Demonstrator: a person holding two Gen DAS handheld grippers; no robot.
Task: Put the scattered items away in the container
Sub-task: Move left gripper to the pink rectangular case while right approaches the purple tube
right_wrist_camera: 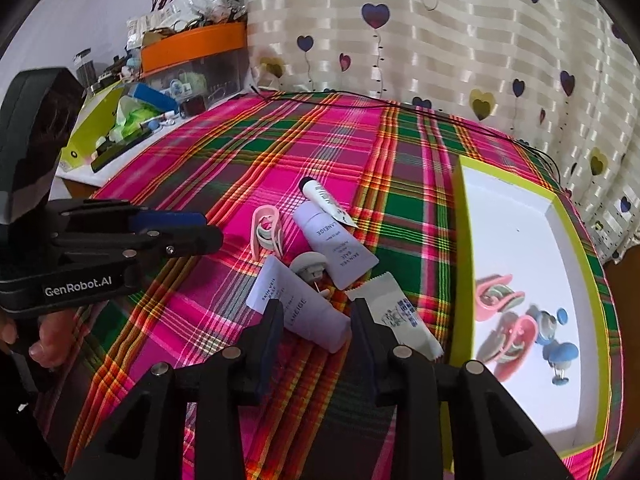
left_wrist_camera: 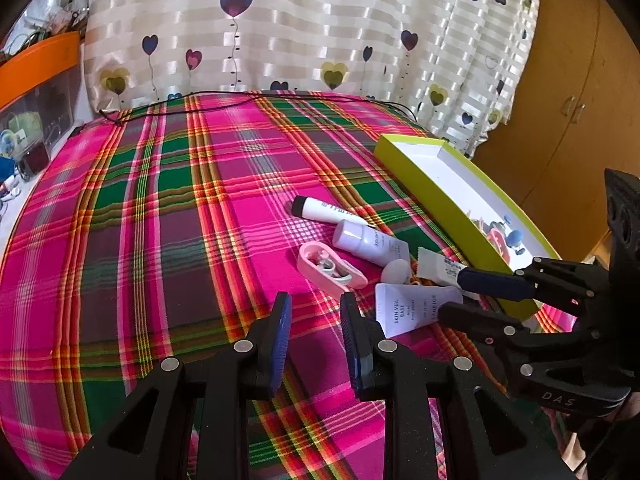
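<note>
A yellow-green box (left_wrist_camera: 424, 184) with a white floor lies at the right of the plaid cloth; it also shows in the right wrist view (right_wrist_camera: 520, 240) and holds pink clips (right_wrist_camera: 496, 292) and blue pins (right_wrist_camera: 560, 354). Scattered beside it lie a black-capped white tube (left_wrist_camera: 324, 210), two lilac tubes (left_wrist_camera: 370, 240) (right_wrist_camera: 308, 316), a pink clip (left_wrist_camera: 330, 270), a grey pin (right_wrist_camera: 308, 266) and a white sachet (right_wrist_camera: 404, 316). My left gripper (left_wrist_camera: 316, 304) is open and empty, just short of the pink clip. My right gripper (right_wrist_camera: 316, 308) is open with its fingers astride the nearer lilac tube.
A black cable (left_wrist_camera: 256, 98) runs along the cloth's far edge under a heart-print curtain. An orange-lidded bin (right_wrist_camera: 192, 52) and clutter stand at the left. A wooden cabinet (left_wrist_camera: 576, 112) stands at the right.
</note>
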